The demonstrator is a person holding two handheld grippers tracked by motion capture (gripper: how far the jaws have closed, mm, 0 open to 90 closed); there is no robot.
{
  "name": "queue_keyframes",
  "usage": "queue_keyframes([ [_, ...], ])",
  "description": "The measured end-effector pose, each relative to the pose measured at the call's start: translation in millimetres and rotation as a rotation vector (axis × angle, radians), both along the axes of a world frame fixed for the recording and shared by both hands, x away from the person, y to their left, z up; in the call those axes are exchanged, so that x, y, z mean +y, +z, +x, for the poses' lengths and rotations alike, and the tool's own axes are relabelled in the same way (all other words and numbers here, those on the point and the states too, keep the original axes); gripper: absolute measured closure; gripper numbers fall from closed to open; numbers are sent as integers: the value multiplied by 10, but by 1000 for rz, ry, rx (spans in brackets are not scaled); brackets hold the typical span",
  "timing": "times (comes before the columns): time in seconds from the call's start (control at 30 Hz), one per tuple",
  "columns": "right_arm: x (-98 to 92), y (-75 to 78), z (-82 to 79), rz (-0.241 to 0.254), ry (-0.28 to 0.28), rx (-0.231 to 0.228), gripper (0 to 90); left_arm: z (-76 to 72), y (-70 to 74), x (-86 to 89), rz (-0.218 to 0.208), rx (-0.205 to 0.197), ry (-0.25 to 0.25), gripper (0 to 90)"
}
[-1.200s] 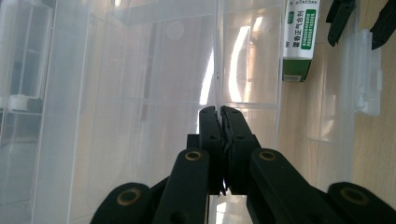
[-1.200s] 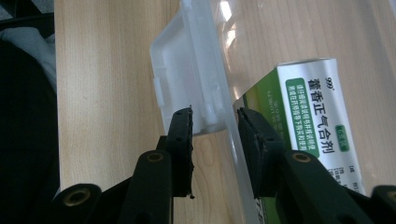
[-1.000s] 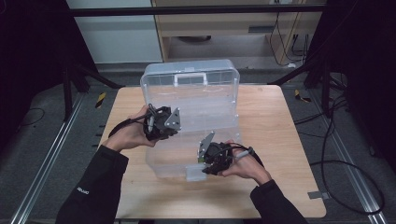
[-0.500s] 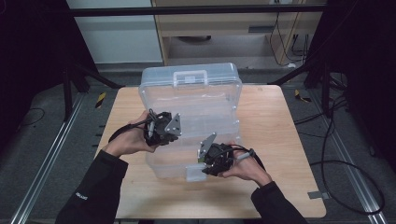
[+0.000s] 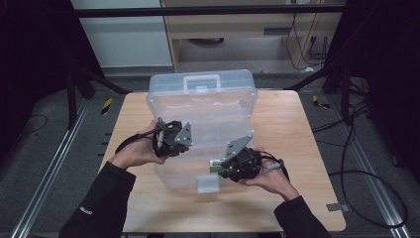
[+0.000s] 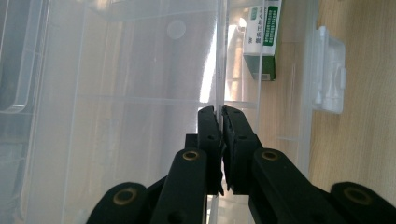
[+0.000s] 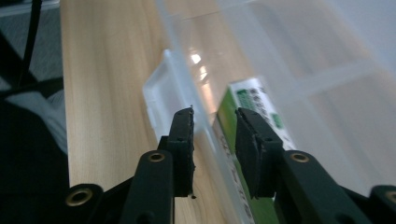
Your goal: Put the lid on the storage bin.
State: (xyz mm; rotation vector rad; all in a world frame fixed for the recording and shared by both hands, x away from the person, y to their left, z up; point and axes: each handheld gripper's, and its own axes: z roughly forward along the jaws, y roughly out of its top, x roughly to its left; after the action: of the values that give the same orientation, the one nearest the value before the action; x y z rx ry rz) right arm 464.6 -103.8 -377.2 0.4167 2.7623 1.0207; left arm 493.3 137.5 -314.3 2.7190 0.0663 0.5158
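Left gripper clamped on clear bin wall | right gripper jaws just narrowing, astride front wall, probably not pinching | green-white carton light, crushable; bin stiff, slick: grip rim.

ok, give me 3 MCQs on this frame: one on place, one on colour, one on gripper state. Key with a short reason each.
1. Where is the small carton?
A. inside the clear box, near its front wall
B. on the bare table
C. on the floor

2. What colour is the carton's print?
A. red
B. green on white
C. blue

3. What is the left gripper doing?
A. hanging open above the table
B. clamped on the box's left wall
C. holding the carton

Key:
1 A: the carton lies within the clear box, close to the front latch, on the wooden table.
2 B: the left gripper view shows white faces with green bands.
3 B: the left gripper has its jaws pressed on the thin clear wall. The right gripper straddles the front wall with a gap showing, beside the carton.
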Motion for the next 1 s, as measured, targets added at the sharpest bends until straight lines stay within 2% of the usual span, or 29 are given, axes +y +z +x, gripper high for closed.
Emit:
queue_keyframes([
  [0.07,-98,35,-6,14,-40,-17,710,-2,-3,-2,-2,1,1,860],
  [0.3,-535,141,-21,142,-205,-29,802,3,-3,-1,-8,5,8,854],
  [0.5,-795,283,8,265,-322,-74,849,-3,-7,0,-12,4,14,851],
  [0.67,-905,349,108,327,-408,-98,877,-6,-9,0,-12,5,16,849],
  [0.73,-921,355,150,338,-435,-114,882,-6,-10,-3,-10,7,16,848],
  [0.77,-928,360,184,345,-451,-108,884,-5,-11,-3,-10,9,16,848],
  [0.83,-935,364,229,363,-475,-133,898,-6,-12,-4,-10,12,16,848],
  [1.0,-920,379,354,393,-510,-139,900,-14,-19,-8,-8,14,14,847],
])
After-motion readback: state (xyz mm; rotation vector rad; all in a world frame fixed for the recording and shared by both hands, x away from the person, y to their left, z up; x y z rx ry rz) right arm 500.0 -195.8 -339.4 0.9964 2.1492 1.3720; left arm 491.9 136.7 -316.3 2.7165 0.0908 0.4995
